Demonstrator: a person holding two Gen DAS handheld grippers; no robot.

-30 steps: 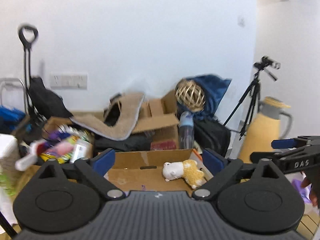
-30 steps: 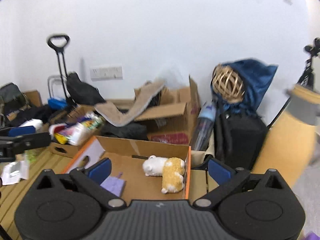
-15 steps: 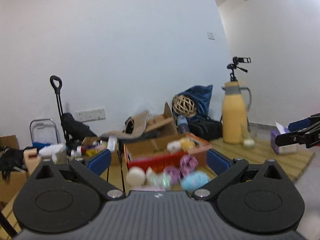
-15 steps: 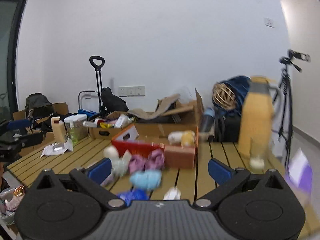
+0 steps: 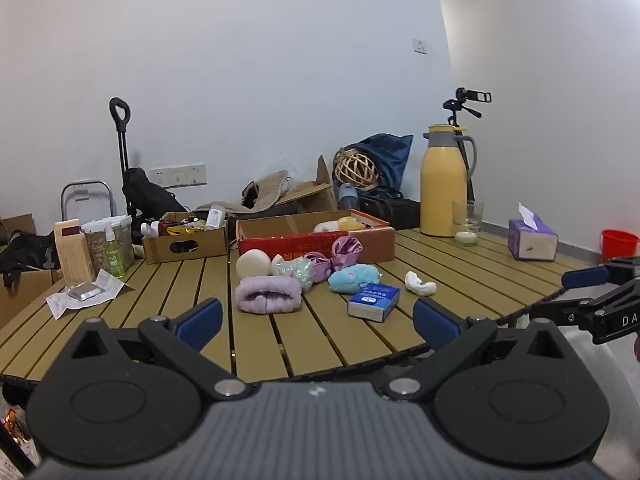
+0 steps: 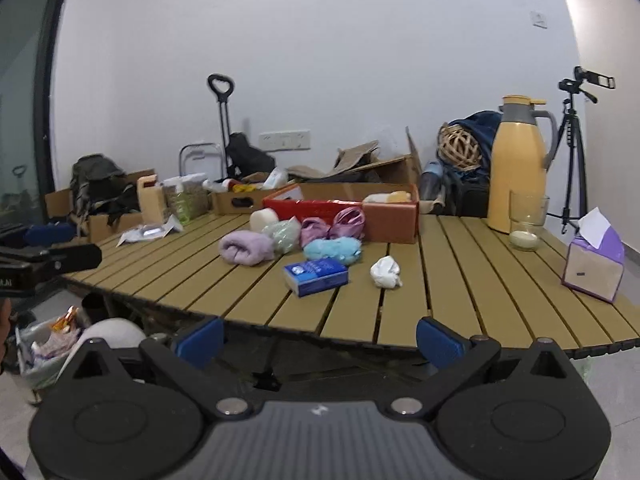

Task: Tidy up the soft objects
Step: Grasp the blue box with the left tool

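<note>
Lilac plush, a rolled headband [image 5: 267, 299], lies on the slatted worktop [image 5: 344, 344] with its long axis running left to right, nearest the left tongs [image 5: 318, 318], whose blue tips stand wide apart and hold nothing. Behind it cluster a white round pad [image 5: 252, 265], a pale green mesh puff [image 5: 298, 270], two pink satin scrunchies [image 5: 338, 254] and a blue plush toy [image 5: 354, 277], all just in front of the red cardboard box [image 5: 312, 238], where a white-and-yellow plush [image 5: 340, 225] lies. A blue tissue pack [image 6: 316, 275] sits at an angle in front of the blue toy, a crumpled white wad [image 6: 385, 273] to its right. The right tongs [image 6: 320, 340] hang off the worktop's near edge, likewise spread and empty. A yellow thermos [image 6: 518, 160], a glass [image 6: 526, 220] and a purple tissue box [image 6: 595, 260] stand well apart at the right.
</note>
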